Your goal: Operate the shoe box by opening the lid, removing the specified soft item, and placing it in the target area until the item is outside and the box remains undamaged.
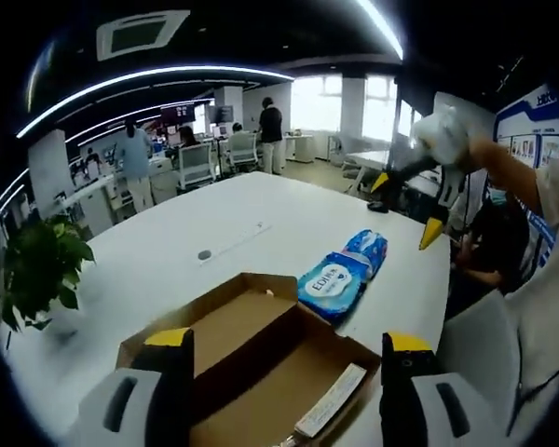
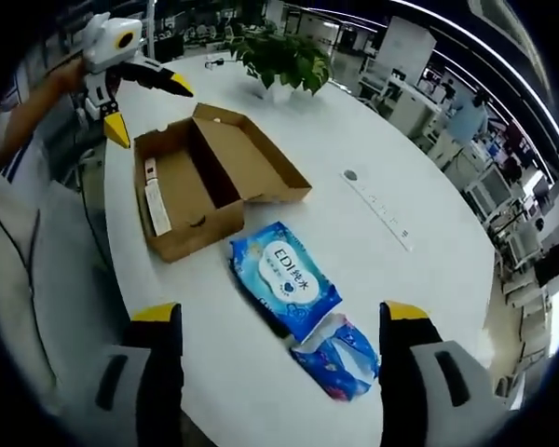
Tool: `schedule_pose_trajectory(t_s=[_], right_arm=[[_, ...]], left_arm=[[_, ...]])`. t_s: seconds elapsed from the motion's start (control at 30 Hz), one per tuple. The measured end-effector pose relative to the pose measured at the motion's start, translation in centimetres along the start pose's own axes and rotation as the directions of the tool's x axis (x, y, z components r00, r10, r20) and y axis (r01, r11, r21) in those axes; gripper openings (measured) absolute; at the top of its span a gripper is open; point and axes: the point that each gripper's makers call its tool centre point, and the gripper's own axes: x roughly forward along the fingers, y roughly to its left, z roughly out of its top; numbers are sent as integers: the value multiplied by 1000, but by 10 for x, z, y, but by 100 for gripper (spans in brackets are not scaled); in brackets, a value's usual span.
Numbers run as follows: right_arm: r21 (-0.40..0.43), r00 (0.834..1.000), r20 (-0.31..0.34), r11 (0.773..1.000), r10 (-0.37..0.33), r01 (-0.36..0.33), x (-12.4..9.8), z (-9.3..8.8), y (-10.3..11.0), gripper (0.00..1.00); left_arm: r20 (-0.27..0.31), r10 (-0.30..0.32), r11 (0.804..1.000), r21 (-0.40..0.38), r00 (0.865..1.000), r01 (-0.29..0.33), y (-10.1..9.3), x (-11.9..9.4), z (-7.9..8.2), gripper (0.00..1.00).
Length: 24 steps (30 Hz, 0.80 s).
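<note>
The brown cardboard shoe box [image 1: 261, 358] [image 2: 191, 182] lies open on the white table [image 1: 168, 251] [image 2: 391, 270], lid folded flat beside the tray, with a white strip inside. A blue wipes pack [image 1: 331, 284] [image 2: 284, 277] rests on the table beside the box, and a smaller blue soft pack [image 1: 366, 250] [image 2: 340, 358] touches its far end. My left gripper [image 1: 289, 346] hovers over the box, jaws wide apart and empty; in the right gripper view it is held up [image 2: 144, 102] beyond the box. My right gripper [image 2: 272, 317] is open above the packs; in the left gripper view it hangs [image 1: 405, 205] above the table's far edge.
A potted plant [image 1: 37, 270] [image 2: 284, 60] stands near the table's edge beside the box. A long white strip [image 1: 233, 242] [image 2: 382, 209] with a small dark disc lies mid-table. Desks, chairs and people fill the office behind. A person's sleeve [image 1: 531, 307] is close at the right.
</note>
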Motion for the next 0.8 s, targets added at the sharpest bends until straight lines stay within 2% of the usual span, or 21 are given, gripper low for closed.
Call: schedule_pose_trajectory(t_s=[0.1,0.4,0.6,0.8], right_arm=[[-17,999,19,999,36,-36,5,11,11,90],[-115,990,38,985,132,-127,23,36,38,89],[-171,981,42,969,190,-180,38,46,54,89],[-211,971,19,950,240,-231,58,53,66,87]], left_arm=[[0,37,999,-37,999,-37,11,-15,-14,89],[-10,147,980,-134,989,-147,39,-52,-51,94],[-52,201,962,-179,978,-207,54,-66,-77,98],[-95,217,947,-222,972,-233,61,-71,-106,98]])
